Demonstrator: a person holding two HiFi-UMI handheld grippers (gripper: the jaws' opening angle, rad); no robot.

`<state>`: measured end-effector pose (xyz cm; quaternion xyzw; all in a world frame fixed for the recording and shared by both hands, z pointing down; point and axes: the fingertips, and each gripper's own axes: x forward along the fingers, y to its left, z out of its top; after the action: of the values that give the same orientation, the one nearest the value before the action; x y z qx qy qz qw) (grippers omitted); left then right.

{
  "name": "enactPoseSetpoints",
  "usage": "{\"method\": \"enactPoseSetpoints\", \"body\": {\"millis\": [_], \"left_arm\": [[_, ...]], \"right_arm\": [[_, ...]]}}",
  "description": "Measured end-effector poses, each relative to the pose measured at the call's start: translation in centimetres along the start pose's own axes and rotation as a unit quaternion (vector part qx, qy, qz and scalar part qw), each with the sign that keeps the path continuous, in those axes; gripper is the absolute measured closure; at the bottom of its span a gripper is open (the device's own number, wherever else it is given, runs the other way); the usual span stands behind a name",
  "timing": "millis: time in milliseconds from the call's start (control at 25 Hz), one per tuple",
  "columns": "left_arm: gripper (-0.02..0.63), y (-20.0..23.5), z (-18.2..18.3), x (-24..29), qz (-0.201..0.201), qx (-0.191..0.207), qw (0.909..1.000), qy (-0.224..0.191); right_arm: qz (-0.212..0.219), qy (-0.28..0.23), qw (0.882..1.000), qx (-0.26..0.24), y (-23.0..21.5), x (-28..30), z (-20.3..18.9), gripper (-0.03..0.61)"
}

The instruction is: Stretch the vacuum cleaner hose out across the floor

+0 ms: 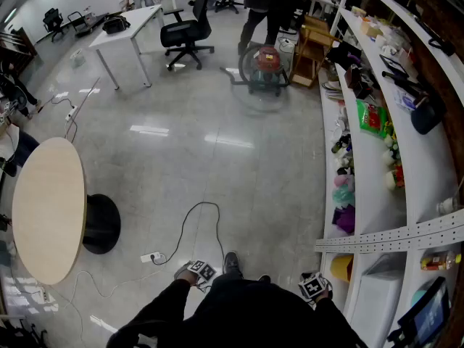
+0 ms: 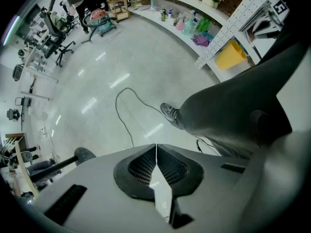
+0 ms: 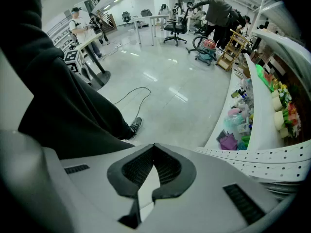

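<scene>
vacuum cleaner hose (image 1: 244,58) seen looped beside vacuum cleaner (image 1: 266,65), far across floor (image 1: 217,165), ahead and slightly right. left gripper (image 1: 197,270) and right gripper (image 1: 313,286) held near body, well apart from hose; fingers of both clenched, nothing grasped. right judged marginally nearer.

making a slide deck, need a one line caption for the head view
Shut and empty, the left gripper and right gripper hang low, vacuum cleaner far off across the floor.

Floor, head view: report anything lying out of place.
A loose black cable loops across the open floor from a white power strip beside the round table toward the person's shoe, where it could trip someone. Nothing looks spilled or damaged.
</scene>
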<state>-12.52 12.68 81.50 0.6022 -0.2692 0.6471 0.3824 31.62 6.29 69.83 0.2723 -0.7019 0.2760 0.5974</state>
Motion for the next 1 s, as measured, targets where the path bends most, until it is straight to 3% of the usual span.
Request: {"method": "enactPoseSetpoints", "body": {"millis": [320,560,680,800,880,1000], "left_arm": [[0.591,9.1,0.6,2.0,0.018,-0.031,0.9994,0.004],[0.592,9.7,-1.1,0.8,0.001,-0.065,0.9978,0.014],[0.592,9.3,1.0,-0.9,-0.028,-0.091,0.9943,-0.049],[0.592,9.7,5.0,-4.0,-0.041,-0.145,0.9798,-0.131],[0.592,9.5,6.9,-5.4,-0.027,-0.140,0.9800,-0.139],[0.592,7.6,8.2,-5.7,-0.016,-0.087,0.9914,-0.096]], "right_arm": [[0.004,0.046,0.999,0.010,1.3,1.0,1.3,0.565],[-0.042,0.014,0.999,0.018,-2.0,1.0,5.4,0.565],[-0.055,-0.003,0.998,0.022,-3.8,1.6,7.6,0.565],[-0.050,-0.004,0.999,-0.008,-5.8,2.9,9.5,0.565],[-0.027,0.002,0.999,-0.033,-7.0,4.1,10.6,0.565],[-0.004,0.004,0.997,-0.077,-9.3,5.0,12.5,0.565]]}}
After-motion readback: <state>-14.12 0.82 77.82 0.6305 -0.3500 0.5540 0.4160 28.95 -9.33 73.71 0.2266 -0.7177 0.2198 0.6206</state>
